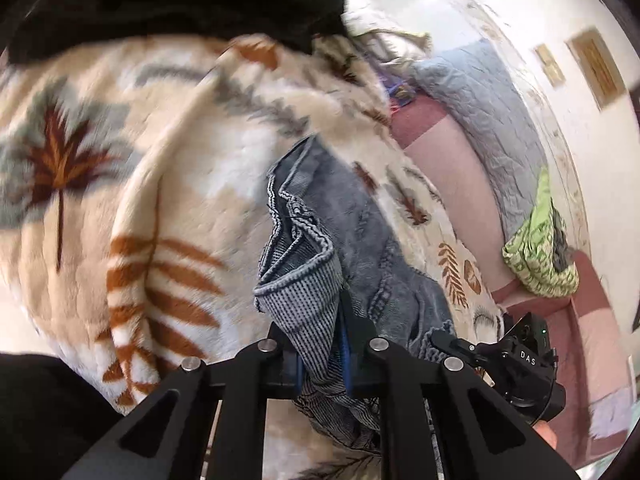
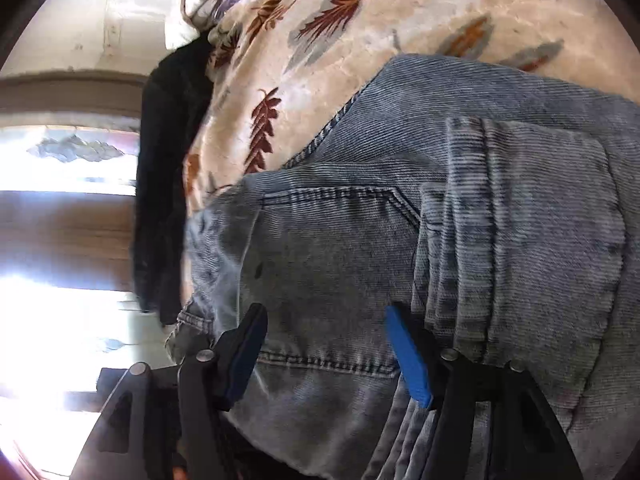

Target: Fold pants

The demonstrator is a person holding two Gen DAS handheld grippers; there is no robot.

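The pants are faded blue jeans (image 1: 352, 236) lying on a cream blanket with leaf prints. My left gripper (image 1: 324, 356) is shut on a bunched edge of the jeans and holds it up off the blanket. In the right wrist view the jeans (image 2: 400, 220) fill the frame, folded over, with a back pocket showing. My right gripper (image 2: 326, 320) is open just above the pocket area, its blue pads (image 2: 408, 356) apart with denim beneath them, gripping nothing. The right gripper body also shows in the left wrist view (image 1: 516, 360).
A leaf-print blanket (image 1: 120, 200) covers the bed. A black garment (image 1: 180, 4) lies at its far end, also in the right wrist view (image 2: 168, 168). A grey quilt (image 1: 472, 96), pink sheet (image 1: 448, 168) and green cloth (image 1: 540, 252) lie to the right by the wall.
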